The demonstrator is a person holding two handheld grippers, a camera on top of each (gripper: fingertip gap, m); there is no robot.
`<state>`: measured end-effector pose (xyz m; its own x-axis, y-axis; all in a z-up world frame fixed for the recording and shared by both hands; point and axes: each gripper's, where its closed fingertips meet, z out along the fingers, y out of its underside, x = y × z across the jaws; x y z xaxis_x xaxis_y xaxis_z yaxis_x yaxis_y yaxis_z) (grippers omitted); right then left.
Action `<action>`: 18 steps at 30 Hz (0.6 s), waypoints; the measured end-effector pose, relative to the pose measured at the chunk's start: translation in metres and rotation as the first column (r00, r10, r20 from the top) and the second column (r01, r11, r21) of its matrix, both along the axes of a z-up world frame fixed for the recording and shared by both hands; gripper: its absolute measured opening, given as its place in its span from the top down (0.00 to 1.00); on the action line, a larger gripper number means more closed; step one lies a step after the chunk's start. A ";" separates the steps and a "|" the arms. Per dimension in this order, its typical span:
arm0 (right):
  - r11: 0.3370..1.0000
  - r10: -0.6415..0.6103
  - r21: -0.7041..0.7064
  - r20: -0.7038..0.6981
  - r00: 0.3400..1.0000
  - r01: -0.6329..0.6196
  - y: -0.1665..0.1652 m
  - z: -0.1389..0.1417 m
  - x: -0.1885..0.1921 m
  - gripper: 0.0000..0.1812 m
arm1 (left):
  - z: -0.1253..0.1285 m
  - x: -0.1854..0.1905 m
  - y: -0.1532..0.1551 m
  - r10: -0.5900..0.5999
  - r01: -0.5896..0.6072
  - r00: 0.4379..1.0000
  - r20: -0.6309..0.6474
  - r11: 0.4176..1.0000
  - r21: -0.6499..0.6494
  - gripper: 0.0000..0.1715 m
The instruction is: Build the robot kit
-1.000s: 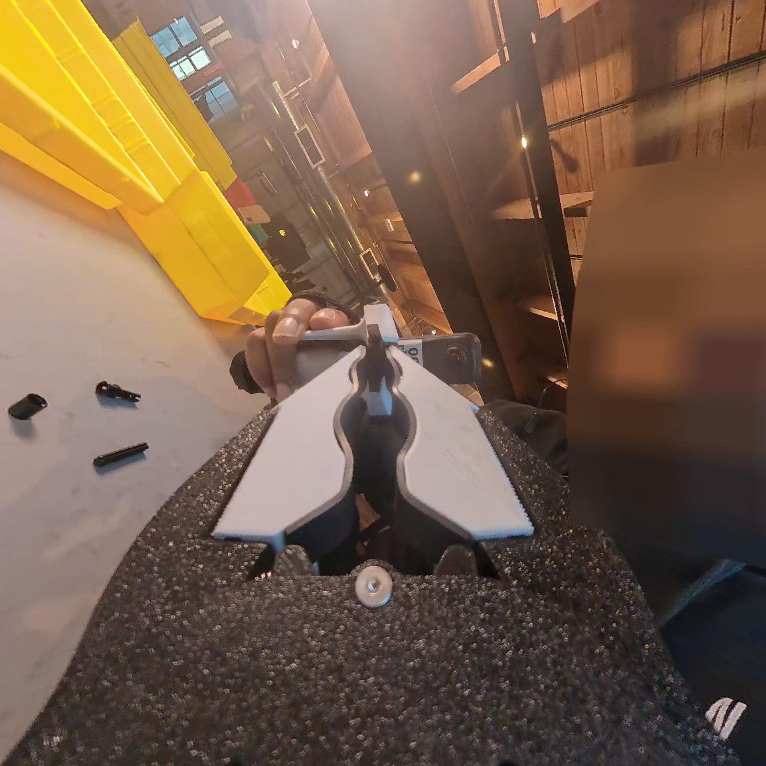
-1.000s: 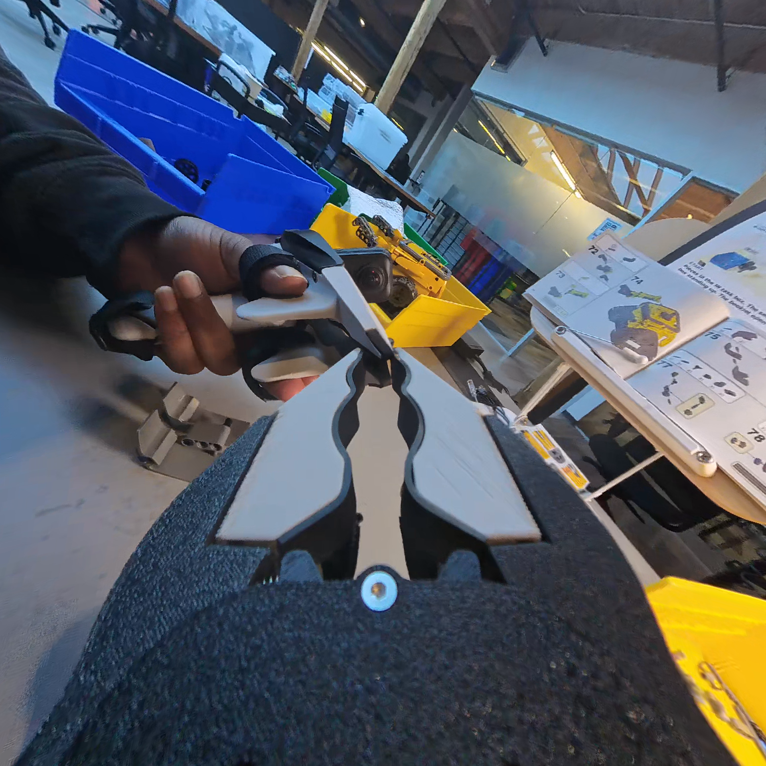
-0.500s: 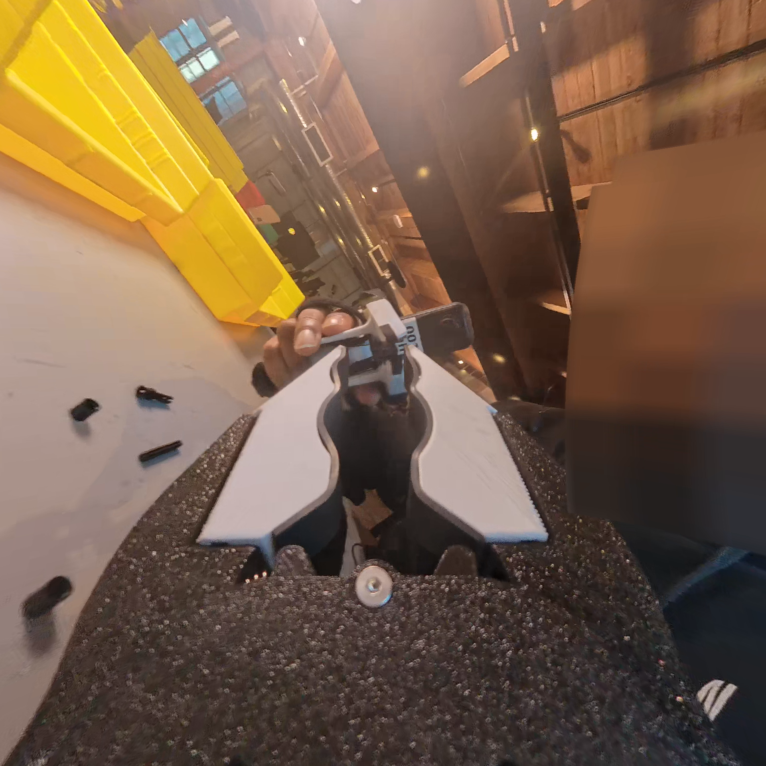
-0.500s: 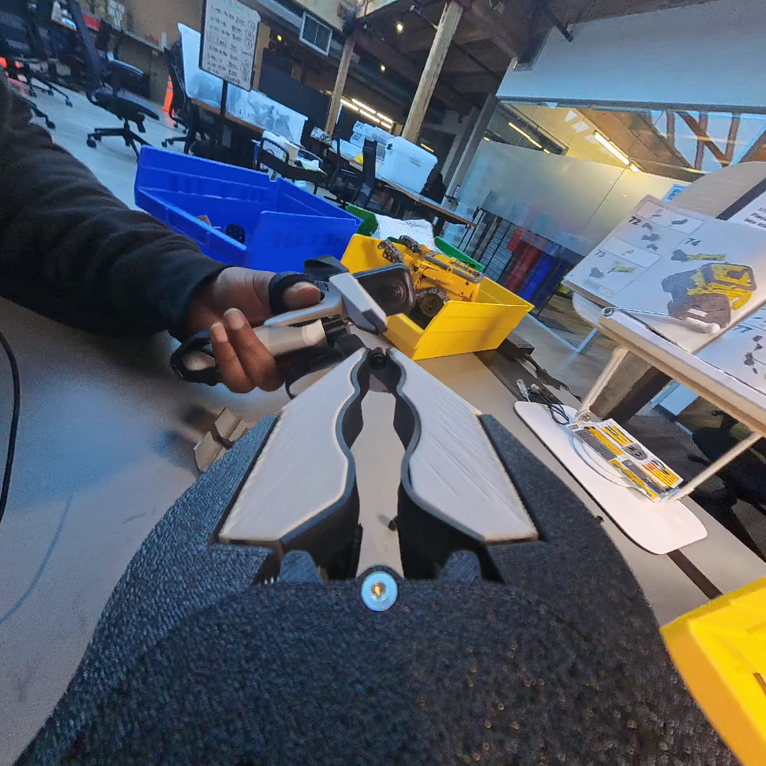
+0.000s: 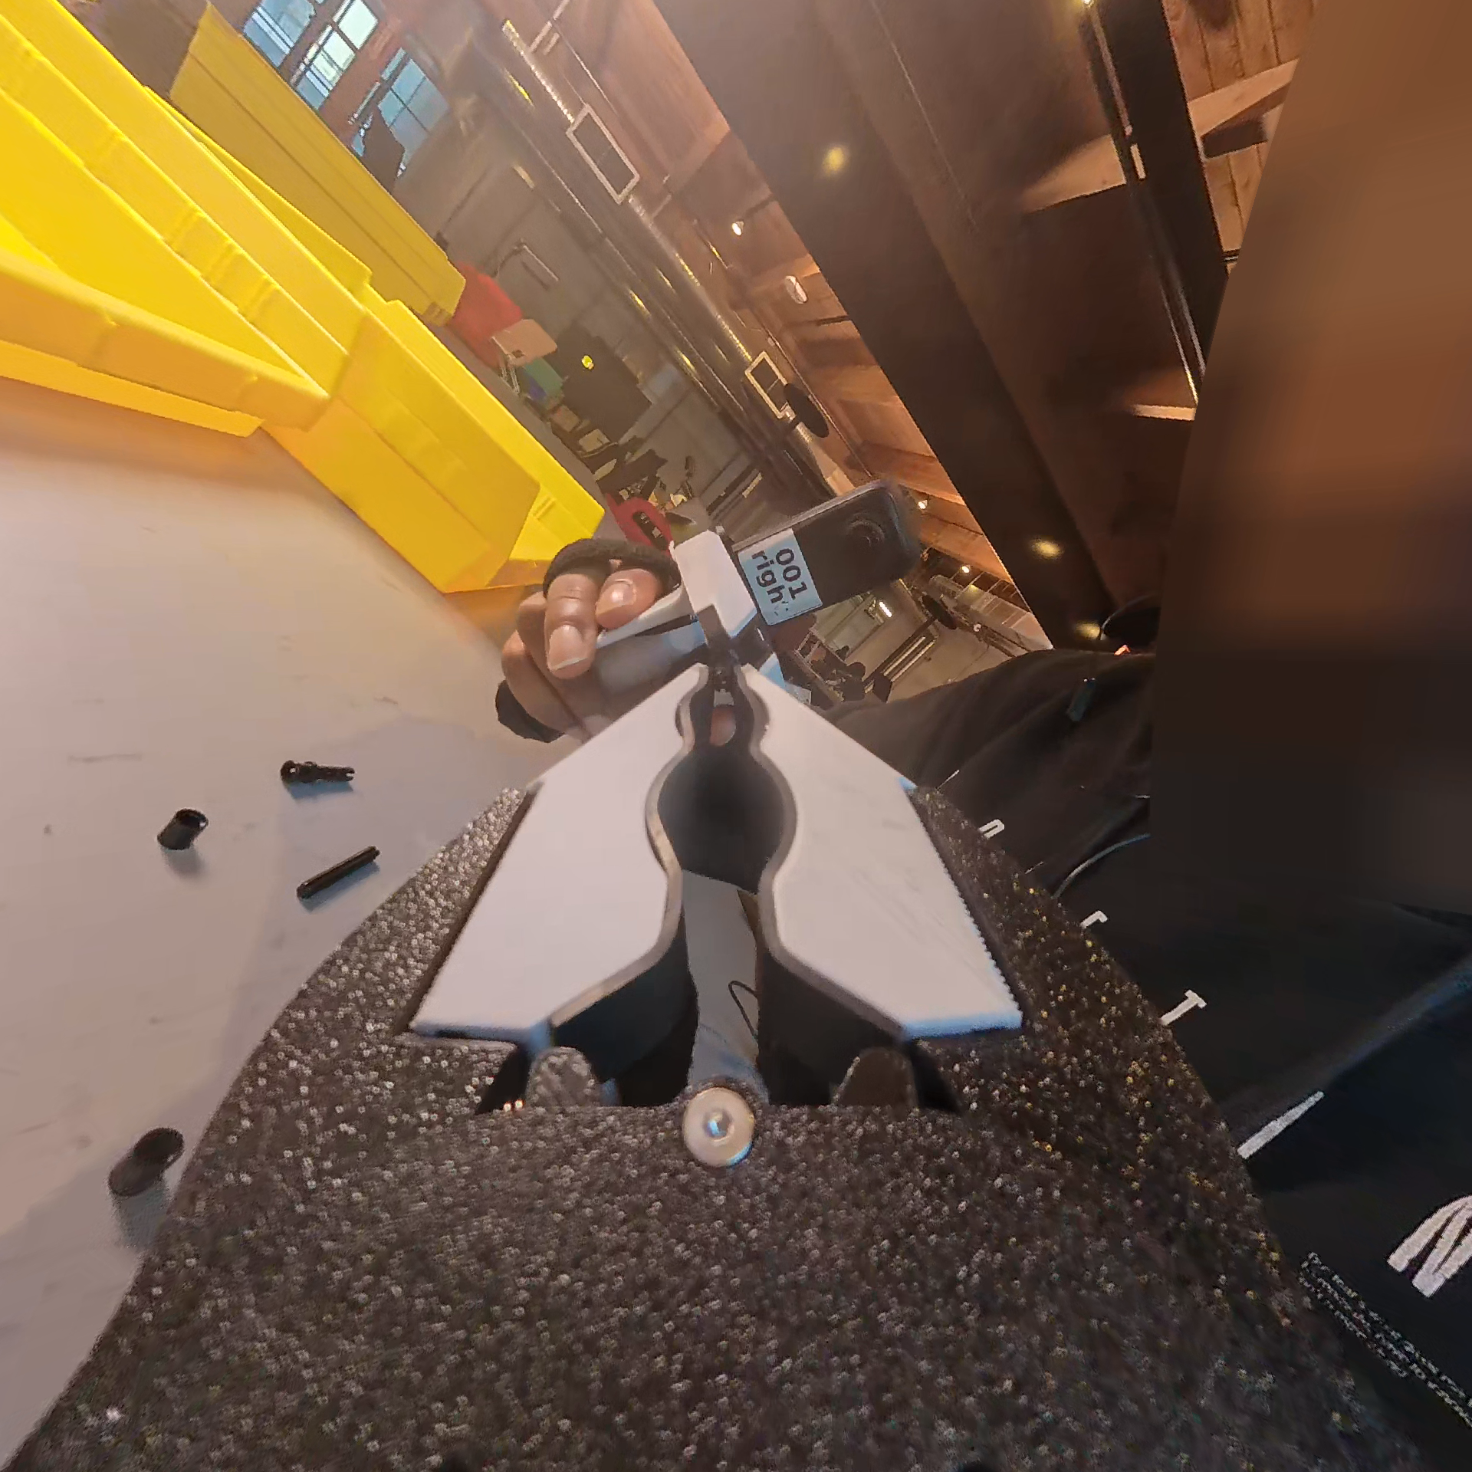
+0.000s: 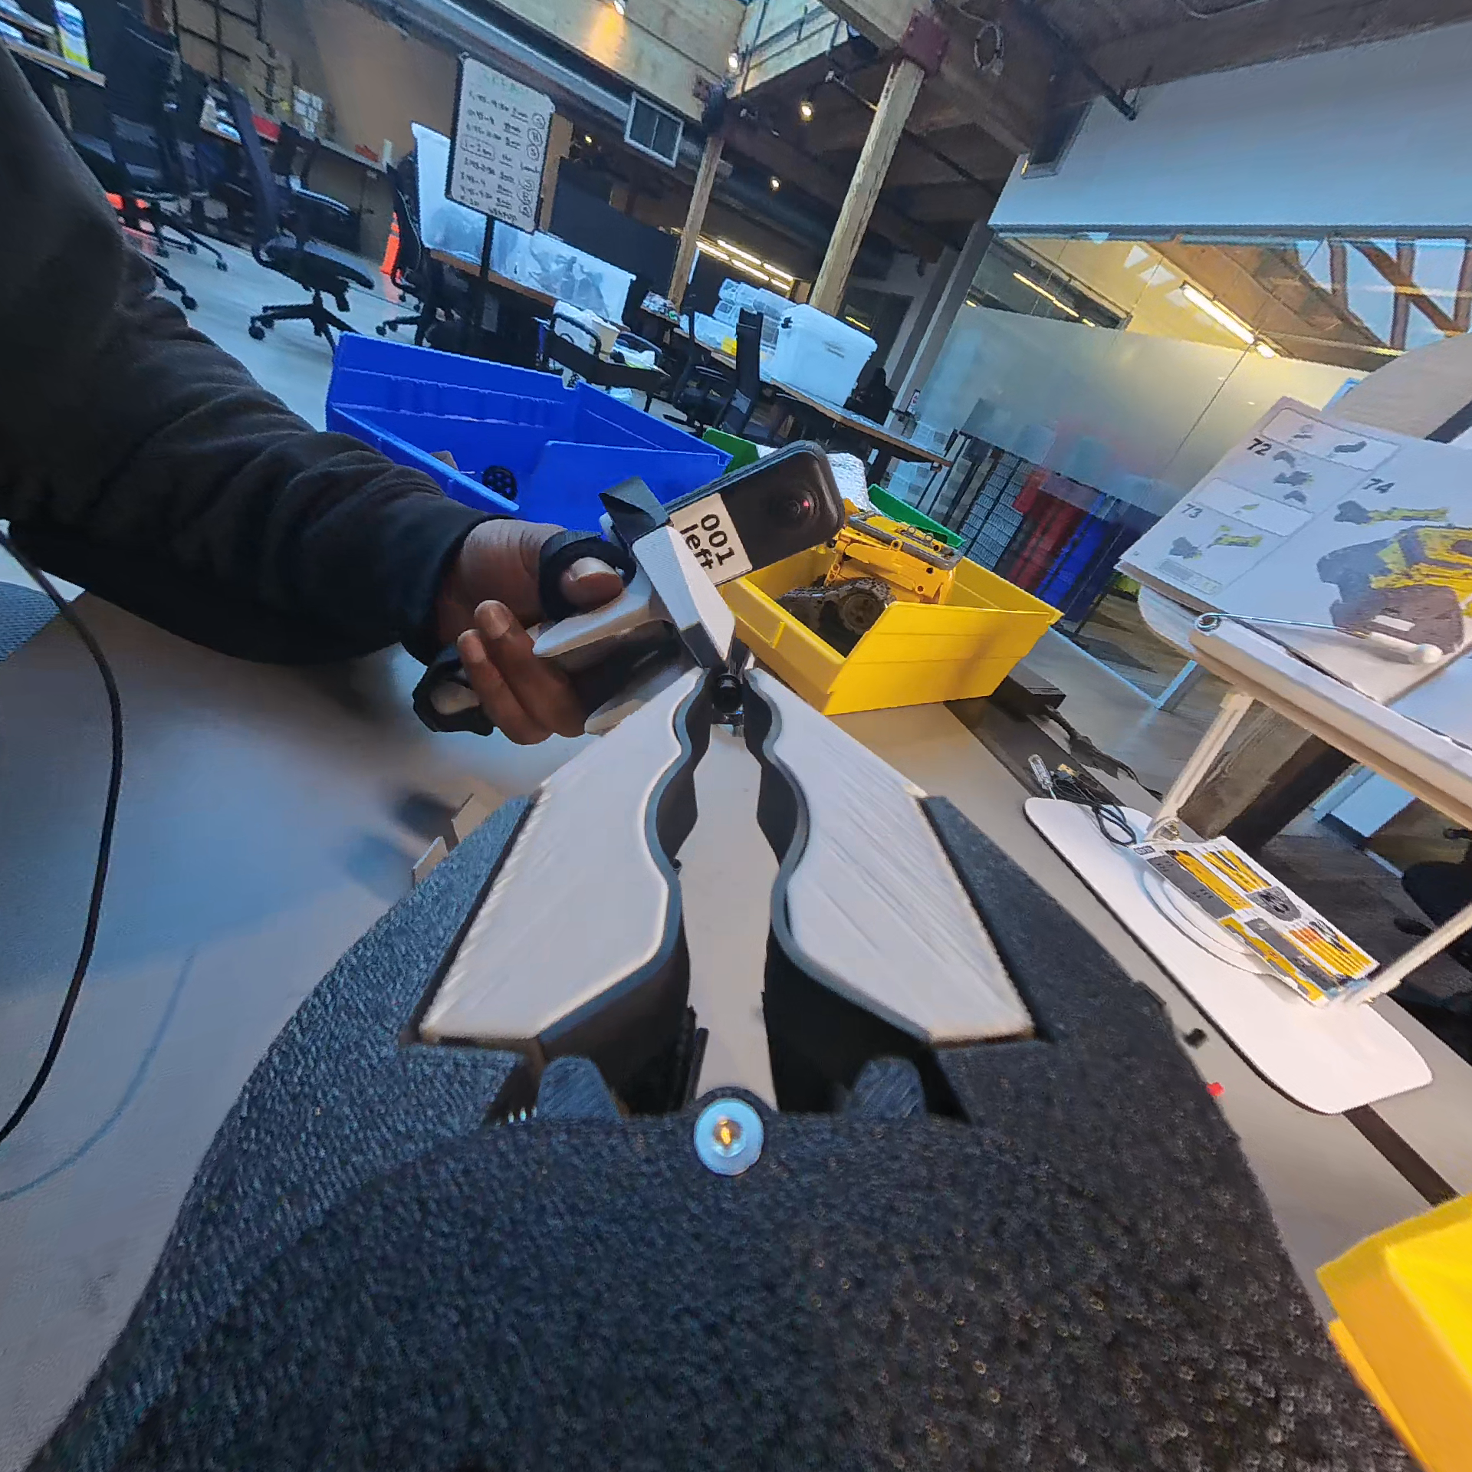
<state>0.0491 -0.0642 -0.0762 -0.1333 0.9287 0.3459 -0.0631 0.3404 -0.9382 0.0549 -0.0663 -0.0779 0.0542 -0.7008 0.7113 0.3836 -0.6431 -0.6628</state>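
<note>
Toy vehicle [image 6: 884,569] in bin [image 6: 916,661] on table [image 6: 239,796], behind both tools' tips.

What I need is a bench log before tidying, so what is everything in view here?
yellow bins: several, yellow, along the table's far side in the left wrist view
small black pieces: four, black, loose on the grey table
blue bin: one, blue, beyond the left hand
model vehicle: one, yellow and black, inside a small yellow bin
instruction booklet: one, white, open on a white stand
left hand-held gripper: one, grey fingers, tips meeting the other's; grip unclear
right hand-held gripper: one, grey fingers, closed on a tiny black piece
</note>
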 end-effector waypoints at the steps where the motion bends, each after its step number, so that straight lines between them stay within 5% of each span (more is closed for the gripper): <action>1: 1.000 -0.003 0.013 -0.001 1.000 0.003 0.000 0.000 0.000 0.96 | 0.000 0.000 0.000 -0.002 0.002 1.000 -0.004 1.000 0.001 0.98; 14: 1.000 -0.010 0.019 0.049 0.999 0.009 0.000 -0.006 -0.002 0.96 | -0.007 -0.006 -0.001 -0.013 0.015 0.994 -0.112 1.000 0.018 0.94; 16: 0.999 -0.004 -0.038 0.029 1.000 0.005 0.004 -0.001 0.001 0.96 | -0.026 -0.025 0.006 0.081 -0.048 0.933 -0.350 0.994 0.102 0.89; 18: 0.997 -0.011 -0.074 0.037 0.999 0.013 0.011 -0.002 0.003 0.96 | -0.062 -0.055 0.017 0.211 -0.088 0.740 -0.638 0.972 0.219 0.88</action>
<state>0.0524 -0.0530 -0.0778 -0.1331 0.9534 0.2707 -0.0249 0.2699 -0.9626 -0.0003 -0.0493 -0.1399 0.5758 -0.7449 0.3370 -0.1010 -0.4739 -0.8748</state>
